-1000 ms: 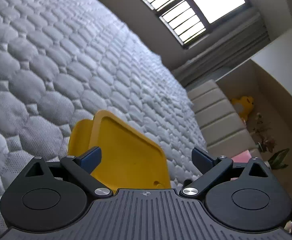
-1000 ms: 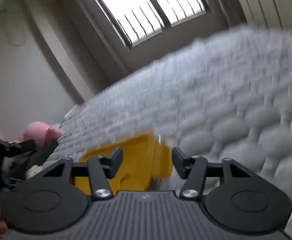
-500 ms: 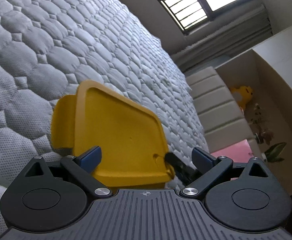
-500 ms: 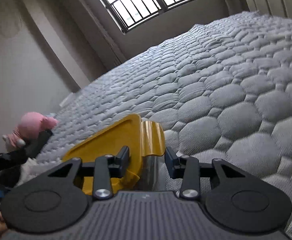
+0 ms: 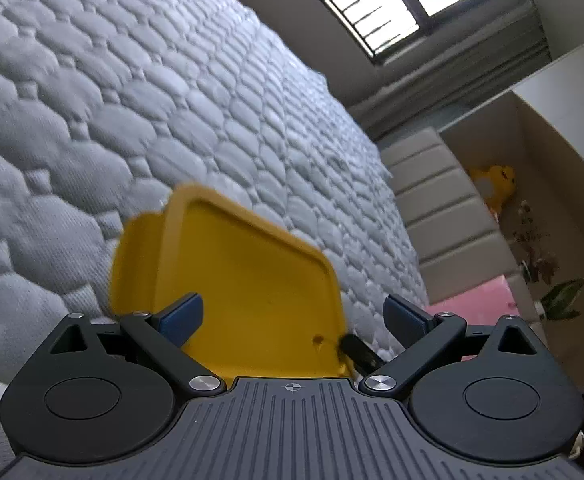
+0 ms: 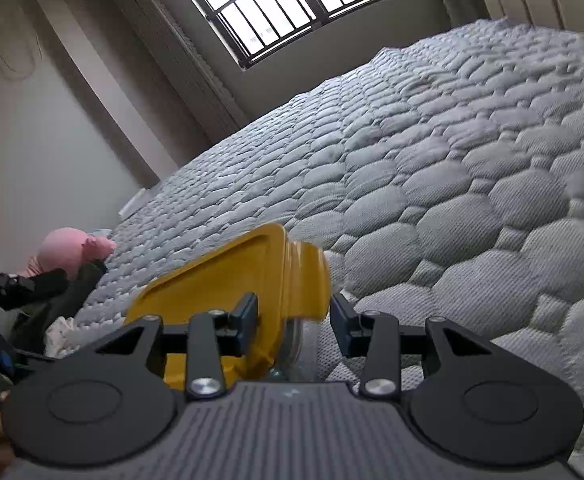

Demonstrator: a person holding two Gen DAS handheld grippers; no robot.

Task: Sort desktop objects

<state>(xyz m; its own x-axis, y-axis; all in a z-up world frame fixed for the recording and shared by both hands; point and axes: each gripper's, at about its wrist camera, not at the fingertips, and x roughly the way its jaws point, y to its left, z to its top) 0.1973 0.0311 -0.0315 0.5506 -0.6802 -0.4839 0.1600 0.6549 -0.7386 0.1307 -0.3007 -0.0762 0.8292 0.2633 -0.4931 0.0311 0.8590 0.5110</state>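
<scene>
Yellow-lidded container [image 5: 243,280] lies flat on the quilted mattress [image 5: 131,100], at its near edge and directly ahead of both tools. We count one container, with one yellow lid, one clear body [image 6: 292,336] showing beneath it in the right wrist view, and one side latch flap [image 6: 308,280] visible at each short end. The left tongs [image 5: 294,314] stand wide open and grip nothing; the lid spreads across the gap between their pads and touches neither. Seen from there, the long axis of the lid runs from near right to far left, so these tongs face its broad top rather than an edge. The right tongs [image 6: 294,312] are nearer to a usable hold: about half open, they straddle the right-hand end of the container, with the latch flap between the pads. Their left pad overlaps the lid, while a narrow gap separates their right pad from the flap, so we judge that nothing is clamped yet. The coming move, in our reading, turns on this end-on alignment: closing across the flap and rim would secure the container for carrying. Around it we count two tongs, one pink plush toy [image 6: 71,248] far left, one yellow plush toy [image 5: 496,184] far right, and one barred window [image 6: 304,8].
</scene>
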